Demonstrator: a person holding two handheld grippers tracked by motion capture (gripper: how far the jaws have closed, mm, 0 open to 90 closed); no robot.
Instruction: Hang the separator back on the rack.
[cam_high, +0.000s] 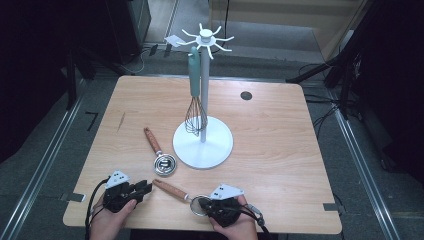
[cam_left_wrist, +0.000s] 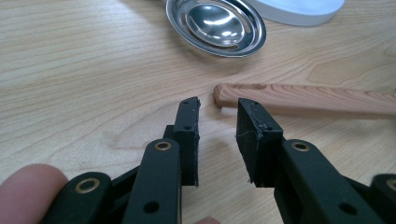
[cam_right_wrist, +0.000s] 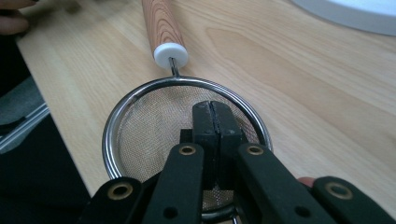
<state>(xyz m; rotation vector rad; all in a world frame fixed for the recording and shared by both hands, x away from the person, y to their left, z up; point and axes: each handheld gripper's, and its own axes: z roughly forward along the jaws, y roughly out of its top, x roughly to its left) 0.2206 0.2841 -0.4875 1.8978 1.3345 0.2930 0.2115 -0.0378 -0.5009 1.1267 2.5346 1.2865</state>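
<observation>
A small mesh strainer (cam_right_wrist: 149, 130) with a wooden handle (cam_high: 170, 190) lies near the table's front edge. My right gripper (cam_high: 202, 204) (cam_right_wrist: 215, 109) hangs over its mesh bowl, jaws shut pad to pad, with nothing visible between them. My left gripper (cam_high: 145, 189) (cam_left_wrist: 218, 105) rests low on the table, open by a narrow gap. The free end of the strainer's handle (cam_left_wrist: 317, 99) lies just beyond its tips, apart from the pads. A second wooden-handled tool with a shiny slotted metal bowl (cam_high: 164, 164) (cam_left_wrist: 215, 23) lies beside the stand.
A white hook stand (cam_high: 215, 150) occupies the table's middle, and a teal-handled whisk (cam_high: 195, 117) hangs from it. Its base (cam_left_wrist: 299, 9) (cam_right_wrist: 355, 11) is close beyond both grippers. A dark round hole (cam_high: 246, 95) sits at the back right. The table's front edge runs just behind my hands.
</observation>
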